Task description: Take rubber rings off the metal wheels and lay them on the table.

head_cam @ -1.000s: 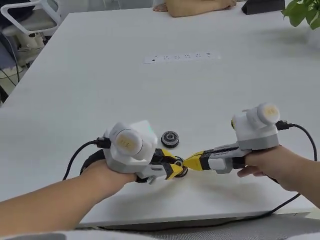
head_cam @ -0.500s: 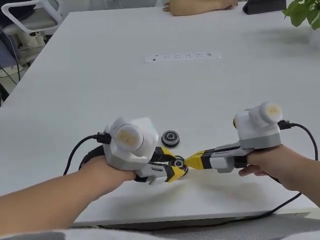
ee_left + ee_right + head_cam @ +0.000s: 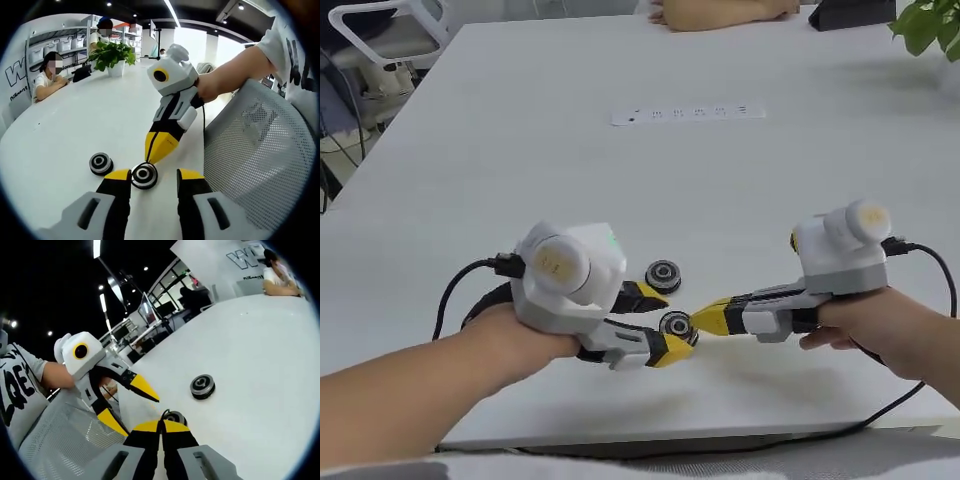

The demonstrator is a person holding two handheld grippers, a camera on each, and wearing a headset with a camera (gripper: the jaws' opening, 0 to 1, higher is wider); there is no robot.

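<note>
Head view: left gripper (image 3: pixel 675 320) fingers (image 3: pixel 642 296) straddle a wheel (image 3: pixel 676 325).

Open-plan office, meeting-room feel. Long white table (image 3: pixel 520 150) with a power strip (image 3: pixel 687 114) lying on it; mesh-backed office chair (image 3: pixel 255 145) alongside. Potted plant (image 3: pixel 114 54) at the far end, wall shelving (image 3: pixel 60 45) with storage bins (contents unreadable), ceiling light strip (image 3: pixel 172 10) and spots, seated person (image 3: pixel 47 75).

You have two metal wheels: one wheel (image 3: pixel 677 325), second wheel (image 3: pixel 663 274). Two grippers: left gripper (image 3: pixel 677 319), right gripper (image 3: pixel 696 320). One power strip (image 3: pixel 686 114), one plant (image 3: pixel 925 25).
</note>
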